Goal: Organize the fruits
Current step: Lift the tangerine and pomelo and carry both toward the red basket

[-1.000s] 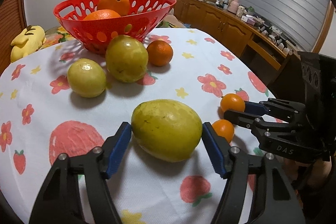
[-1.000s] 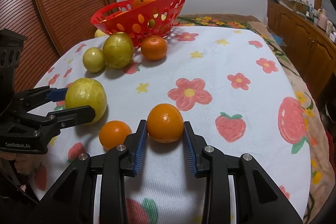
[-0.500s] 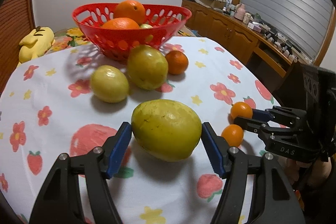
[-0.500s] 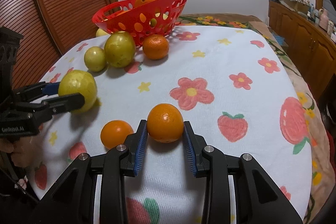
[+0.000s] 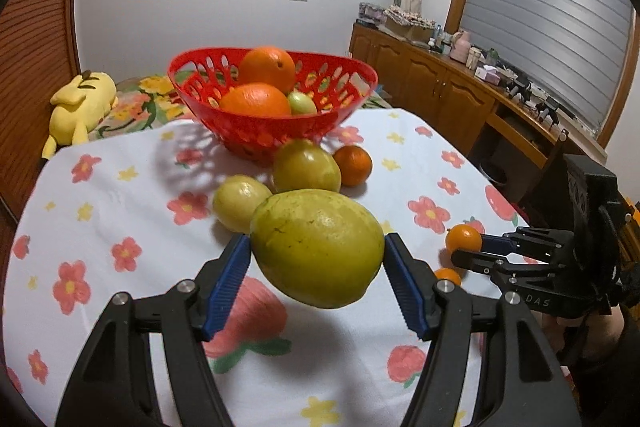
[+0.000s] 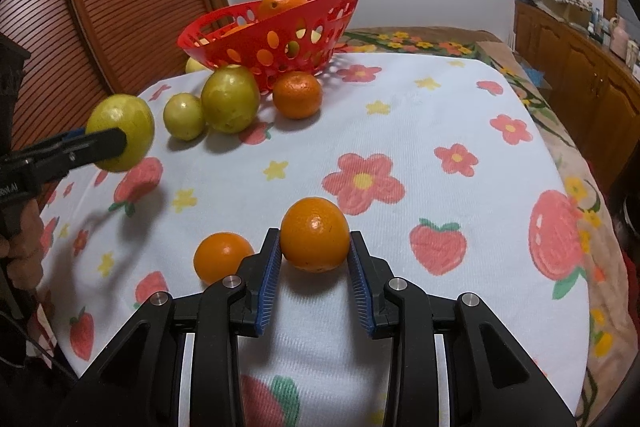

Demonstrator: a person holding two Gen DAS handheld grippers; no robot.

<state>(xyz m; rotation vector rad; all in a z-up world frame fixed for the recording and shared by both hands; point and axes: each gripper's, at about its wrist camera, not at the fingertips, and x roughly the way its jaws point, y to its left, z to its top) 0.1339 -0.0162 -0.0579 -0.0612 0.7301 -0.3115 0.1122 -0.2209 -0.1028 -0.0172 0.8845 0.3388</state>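
My left gripper [image 5: 318, 281] is shut on a large yellow-green fruit [image 5: 316, 247] and holds it above the table; it also shows at the left of the right wrist view [image 6: 120, 137]. My right gripper [image 6: 314, 277] is shut on an orange [image 6: 315, 234] that rests low at the table's near side. A smaller orange [image 6: 222, 255] lies just left of it. The red basket [image 5: 256, 131] at the far side holds two oranges and a small green fruit. Two yellow-green fruits [image 6: 230, 98] and an orange [image 6: 297, 95] lie in front of the basket.
The table wears a white cloth with flowers and strawberries [image 6: 400, 131]. A yellow plush toy [image 5: 82, 103] lies beyond the far left edge. A wooden sideboard [image 5: 452, 95] with clutter runs along the right wall. A slatted wooden door [image 6: 112, 7] stands on the left.
My left gripper has lifted the large yellow-green fruit off the table and moved it toward the basket. My right gripper stays shut on the orange in the same place.
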